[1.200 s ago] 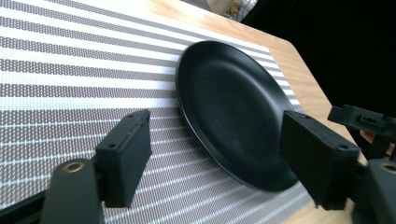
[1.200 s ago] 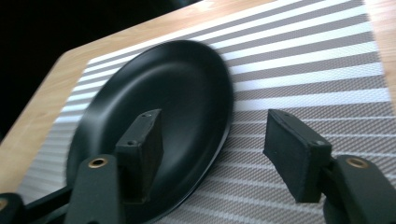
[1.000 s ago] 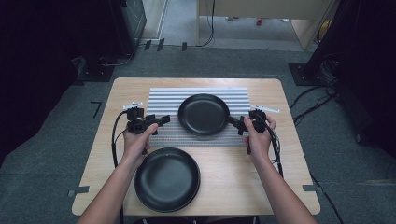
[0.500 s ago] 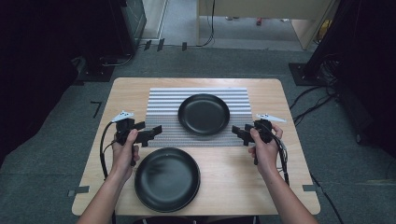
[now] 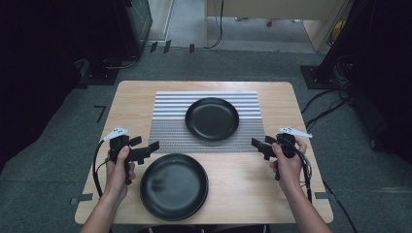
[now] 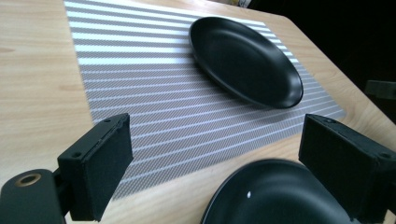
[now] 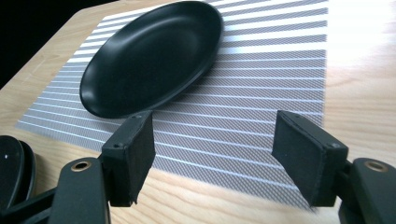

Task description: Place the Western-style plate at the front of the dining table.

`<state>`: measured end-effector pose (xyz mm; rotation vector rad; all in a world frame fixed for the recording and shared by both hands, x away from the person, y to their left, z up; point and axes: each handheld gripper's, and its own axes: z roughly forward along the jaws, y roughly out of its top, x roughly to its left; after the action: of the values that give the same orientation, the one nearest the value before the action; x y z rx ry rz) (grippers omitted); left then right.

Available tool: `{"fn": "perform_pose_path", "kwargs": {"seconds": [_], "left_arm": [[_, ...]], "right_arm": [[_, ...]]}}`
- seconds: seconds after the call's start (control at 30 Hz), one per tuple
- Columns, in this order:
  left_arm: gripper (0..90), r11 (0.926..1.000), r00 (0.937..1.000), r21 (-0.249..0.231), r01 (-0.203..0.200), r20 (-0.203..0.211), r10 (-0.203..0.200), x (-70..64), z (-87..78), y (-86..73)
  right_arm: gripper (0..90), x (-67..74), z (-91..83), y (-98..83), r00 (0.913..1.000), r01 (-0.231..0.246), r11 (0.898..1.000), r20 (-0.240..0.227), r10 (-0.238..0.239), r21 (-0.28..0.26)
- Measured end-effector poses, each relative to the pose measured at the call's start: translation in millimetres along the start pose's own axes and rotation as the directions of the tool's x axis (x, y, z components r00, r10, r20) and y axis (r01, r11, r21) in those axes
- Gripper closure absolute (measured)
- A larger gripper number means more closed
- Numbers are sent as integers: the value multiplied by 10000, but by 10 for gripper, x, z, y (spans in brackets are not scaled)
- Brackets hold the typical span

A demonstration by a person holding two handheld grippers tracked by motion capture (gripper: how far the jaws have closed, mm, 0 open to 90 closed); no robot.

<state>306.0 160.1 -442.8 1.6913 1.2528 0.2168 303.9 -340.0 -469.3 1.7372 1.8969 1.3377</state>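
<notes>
Between both gaping tools (image 5: 148,149) (image 5: 258,144) lies the far plate (image 5: 212,118).

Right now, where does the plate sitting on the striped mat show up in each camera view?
High view: the plate on the mat sits just above centre, mid-table.
Left gripper view: the same plate lies upper right, beyond the open jaws.
Right gripper view: it fills the upper left, above the left jaw.
Shared landmark: the striped mat under it.
</notes>
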Motion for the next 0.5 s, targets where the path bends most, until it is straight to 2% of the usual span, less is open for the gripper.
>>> {"fn": "perform_pose_path", "kwargs": {"seconds": [0.27,0.5], "left_arm": [[90,9997,9997,-128,207,-160,-209,113,-192,-162],[90,9995,9990,-116,281,-357,-285,191,-325,-312]], "right_arm": [[294,-230,-232,-141,9995,-138,9998,271,141,-125],[292,-362,-354,-279,9985,-168,9998,518,174,-134]]}}
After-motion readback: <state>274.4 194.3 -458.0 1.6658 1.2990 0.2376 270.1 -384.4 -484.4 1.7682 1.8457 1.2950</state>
